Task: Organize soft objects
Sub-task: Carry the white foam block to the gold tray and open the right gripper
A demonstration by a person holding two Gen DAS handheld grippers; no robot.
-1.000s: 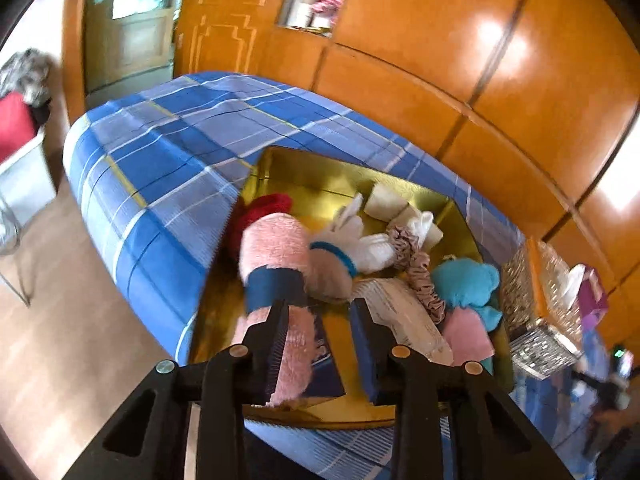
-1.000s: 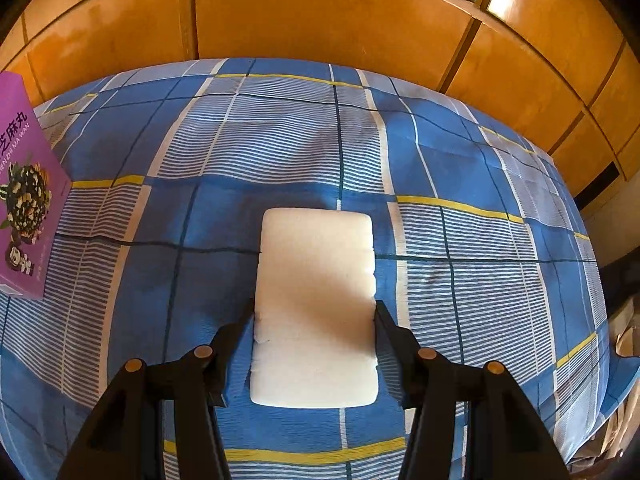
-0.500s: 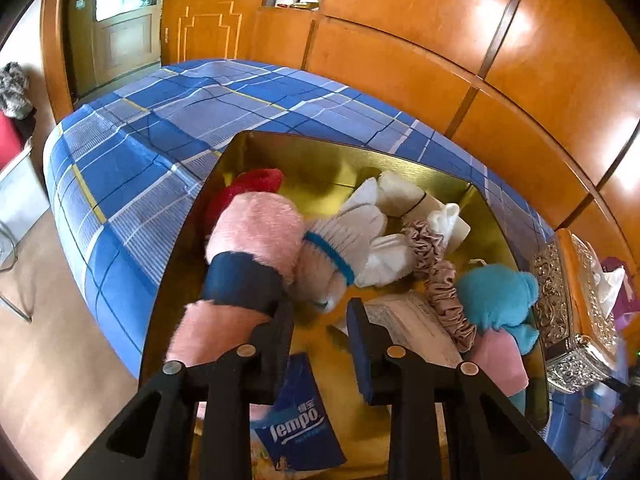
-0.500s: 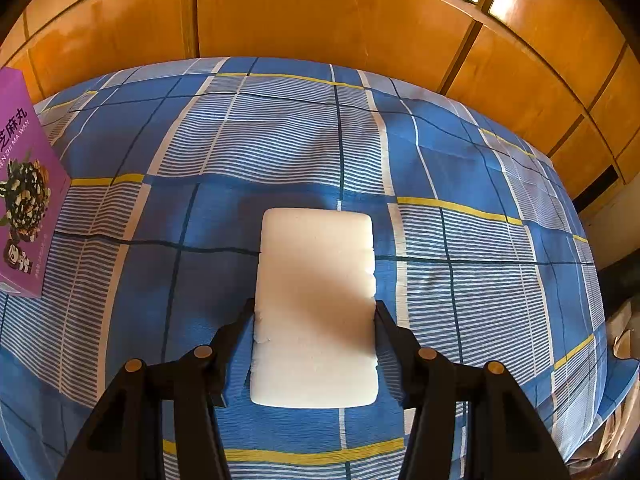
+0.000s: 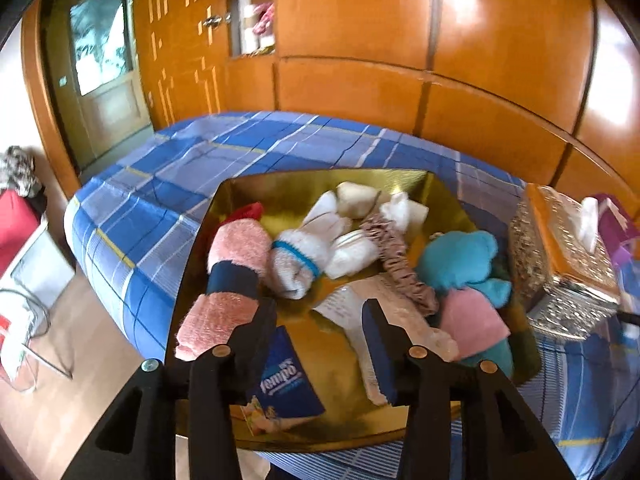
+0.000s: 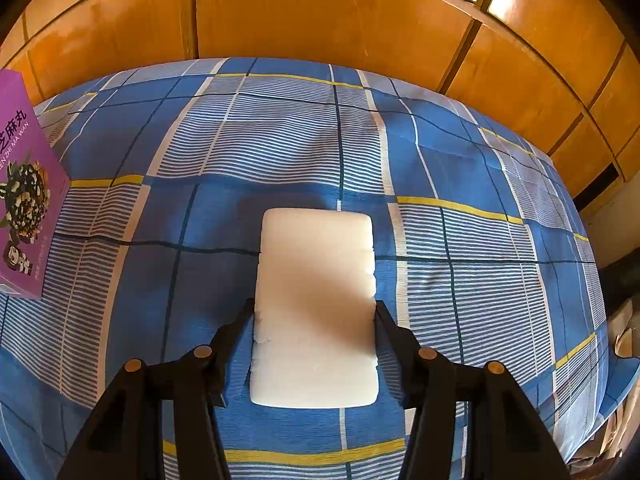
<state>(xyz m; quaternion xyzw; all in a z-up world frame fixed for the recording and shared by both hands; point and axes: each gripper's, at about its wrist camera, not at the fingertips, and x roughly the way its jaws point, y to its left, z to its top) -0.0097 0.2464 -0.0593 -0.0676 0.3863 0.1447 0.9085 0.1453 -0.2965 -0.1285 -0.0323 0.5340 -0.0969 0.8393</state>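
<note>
My right claw (image 6: 315, 316) pinches a white sponge block (image 6: 315, 304). The block is a flat rectangle with rounded corners and a fine, matte foam surface; its long axis runs straight ahead along my fingers, the far short edge pointing at the wood-panelled wall (image 6: 320, 12). Both fingers press its long sides near the rear half. Beneath it is the bed (image 6: 460, 248), covered in blue plaid cotton with white stripes and yellow lines. A purple cardboard box (image 6: 24, 196) stands far to the left of that claw.

My left claw (image 5: 318, 332) is spread, gripping nothing, poised over the near part of a shiny gold tray (image 5: 400, 184) on the same bed. Just left of it lies a fuzzy pink roll with a navy band (image 5: 232, 272), long axis running away from me. Ahead: a white sock with a blue ring (image 5: 300, 260), a crinkled mauve scrunchie (image 5: 400, 264), a teal plush (image 5: 460, 260). Beneath the left finger lies a blue tissue packet (image 5: 286, 380).
</note>
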